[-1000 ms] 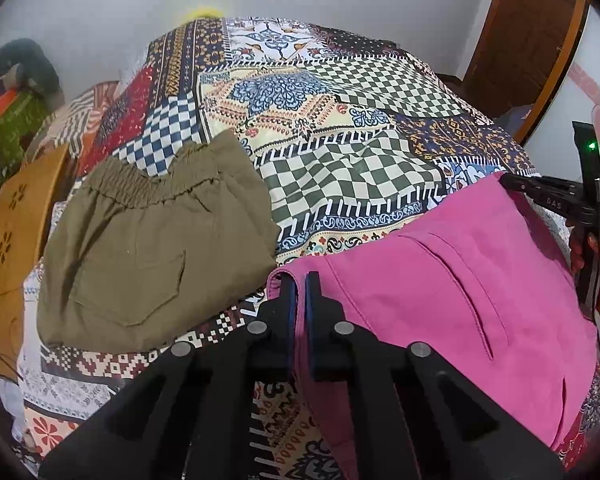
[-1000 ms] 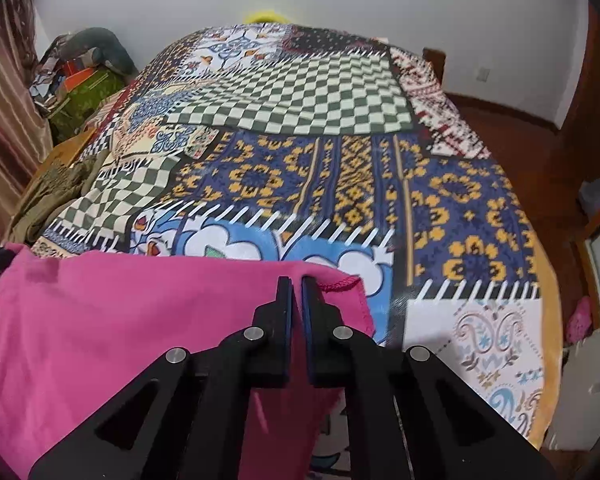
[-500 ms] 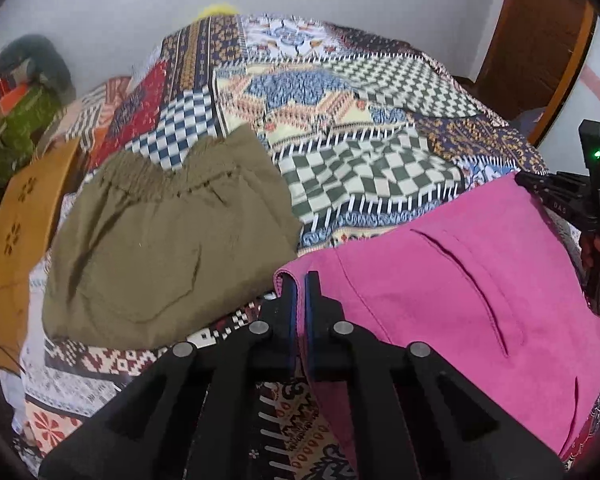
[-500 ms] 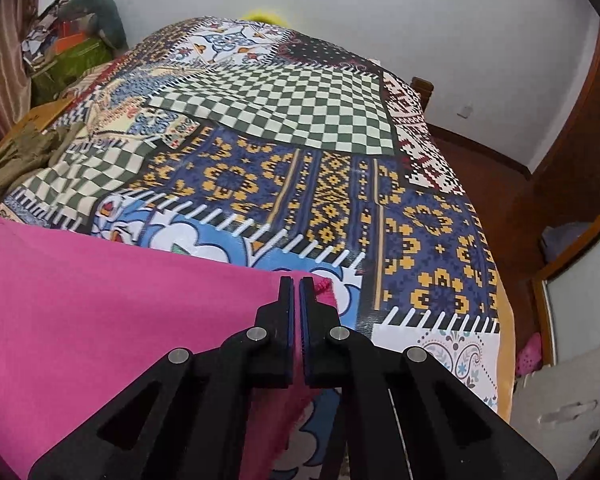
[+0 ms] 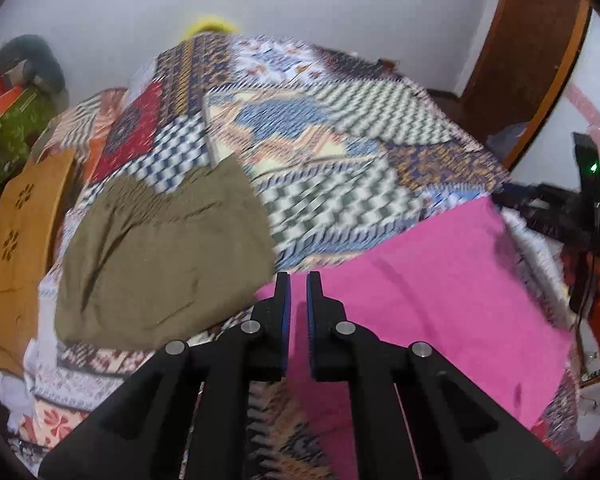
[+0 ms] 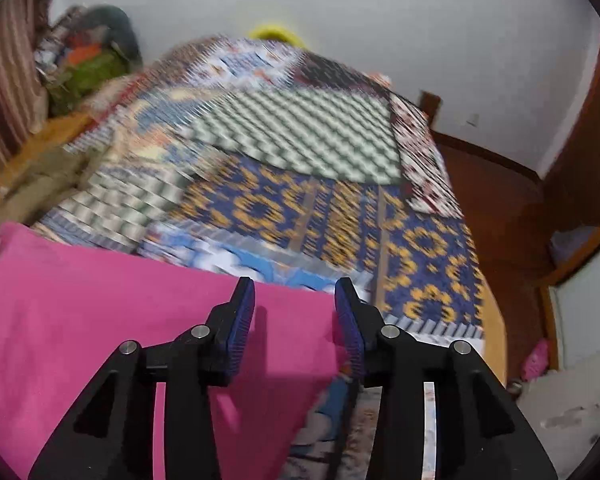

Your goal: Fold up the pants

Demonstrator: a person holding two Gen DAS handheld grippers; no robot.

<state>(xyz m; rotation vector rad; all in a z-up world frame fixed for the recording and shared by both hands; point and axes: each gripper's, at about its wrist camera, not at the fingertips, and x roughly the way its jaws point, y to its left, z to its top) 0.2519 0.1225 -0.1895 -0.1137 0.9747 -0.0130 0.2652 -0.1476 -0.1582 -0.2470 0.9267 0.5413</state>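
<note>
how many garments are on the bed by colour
pink pants: 1
olive-green pants: 1
total: 2 garments, both lying on the patchwork bedspread

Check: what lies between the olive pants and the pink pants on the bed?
Left wrist view: only bare patchwork bedspread separates olive pants from pink pants.
</note>
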